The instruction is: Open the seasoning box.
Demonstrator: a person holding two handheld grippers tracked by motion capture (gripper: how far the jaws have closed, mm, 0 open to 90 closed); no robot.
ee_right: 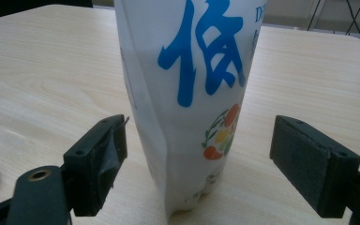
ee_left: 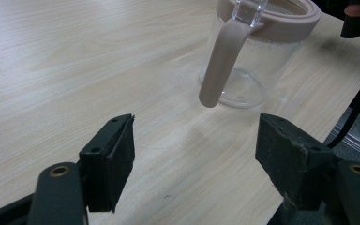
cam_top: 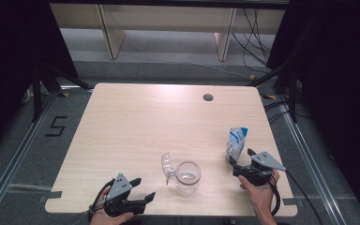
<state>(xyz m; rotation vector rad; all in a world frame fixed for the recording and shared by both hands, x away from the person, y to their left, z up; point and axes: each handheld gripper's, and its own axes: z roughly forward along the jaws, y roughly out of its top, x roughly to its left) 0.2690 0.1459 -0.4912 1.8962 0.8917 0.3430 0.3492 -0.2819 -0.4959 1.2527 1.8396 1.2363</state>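
A clear glass jug (cam_top: 187,177) with a beige rim and handle stands near the table's front edge, its clear lid (cam_top: 167,166) tipped up at its left. In the left gripper view the jug (ee_left: 258,70) is ahead of the jaws, handle (ee_left: 220,61) toward me. My left gripper (cam_top: 144,188) (ee_left: 194,159) rests open at the front left, with nothing between its jaws. A white pouch (cam_top: 236,143) with blue print stands upright at the right. My right gripper (cam_top: 240,157) (ee_right: 199,154) is open around the pouch (ee_right: 192,93), with a gap at each pad.
The wooden table (cam_top: 136,122) has a round cable hole (cam_top: 208,97) at the back right. Its front edge runs just under both hands. Beyond the table are grey floor, metal rails and cables (cam_top: 258,33).
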